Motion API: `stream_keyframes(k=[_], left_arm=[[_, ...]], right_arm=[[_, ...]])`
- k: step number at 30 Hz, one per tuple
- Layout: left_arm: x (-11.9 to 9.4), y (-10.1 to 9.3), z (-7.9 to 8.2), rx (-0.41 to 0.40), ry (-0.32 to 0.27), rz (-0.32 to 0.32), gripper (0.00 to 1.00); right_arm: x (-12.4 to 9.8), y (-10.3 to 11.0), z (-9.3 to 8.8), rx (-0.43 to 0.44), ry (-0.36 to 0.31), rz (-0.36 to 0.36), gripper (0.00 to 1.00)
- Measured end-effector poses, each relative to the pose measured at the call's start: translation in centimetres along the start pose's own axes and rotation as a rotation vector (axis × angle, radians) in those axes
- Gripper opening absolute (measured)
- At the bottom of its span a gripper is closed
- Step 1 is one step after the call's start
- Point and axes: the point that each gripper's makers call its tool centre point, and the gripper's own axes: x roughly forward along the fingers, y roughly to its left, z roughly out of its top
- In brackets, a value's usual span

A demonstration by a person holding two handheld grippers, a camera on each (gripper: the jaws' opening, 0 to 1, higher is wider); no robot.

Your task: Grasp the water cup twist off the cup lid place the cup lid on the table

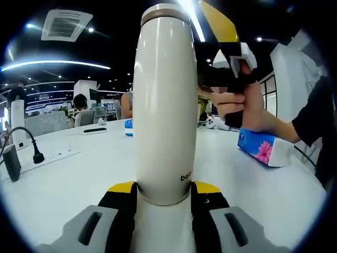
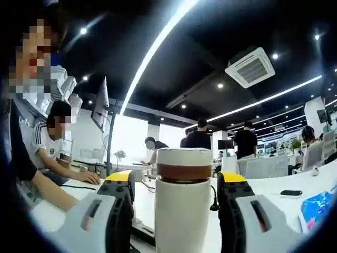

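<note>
A tall cream water cup (image 1: 164,116) stands upright on the white table (image 1: 58,190), its lid (image 1: 166,11) at the top. My left gripper (image 1: 164,190) is shut on the cup's lower body, a yellow-tipped finger against each side. My right gripper (image 1: 221,31), held in a person's hand, hovers by the cup's top at the upper right. In the right gripper view the cream lid (image 2: 184,156) sits above a brown band on the cup (image 2: 181,216). My right gripper (image 2: 175,182) is open around it, with a gap showing at each side.
A blue tissue pack (image 1: 261,147) lies right of the cup and shows again as the tissue pack (image 2: 317,205). A power strip with a black plug (image 1: 38,157) is at the left. A phone (image 2: 290,193) lies on the table. People sit and stand behind.
</note>
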Motion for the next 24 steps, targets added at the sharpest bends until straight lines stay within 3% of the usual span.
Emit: stream_keyframes(k=[4, 7, 14, 24], left_arm=[[0.0, 0.0, 0.0, 0.000, 0.000, 0.001, 0.42], [0.0, 0.0, 0.0, 0.000, -0.001, 0.004, 0.42], [0.0, 0.1, 0.1, 0.002, -0.005, 0.014, 0.42], [0.0, 0.3, 0.1, 0.004, -0.002, 0.016, 0.42]], right_arm=[[-1.1, -0.5, 1.7, 0.015, -0.048, -0.087, 0.65], [-1.5, 0.4, 2.2, 0.006, -0.056, -0.106, 0.65], [-1.2, 2.3, 2.3, -0.046, -0.044, -0.135, 0.64], [-1.0, 1.0, 1.8, -0.066, -0.030, -0.219, 0.62]])
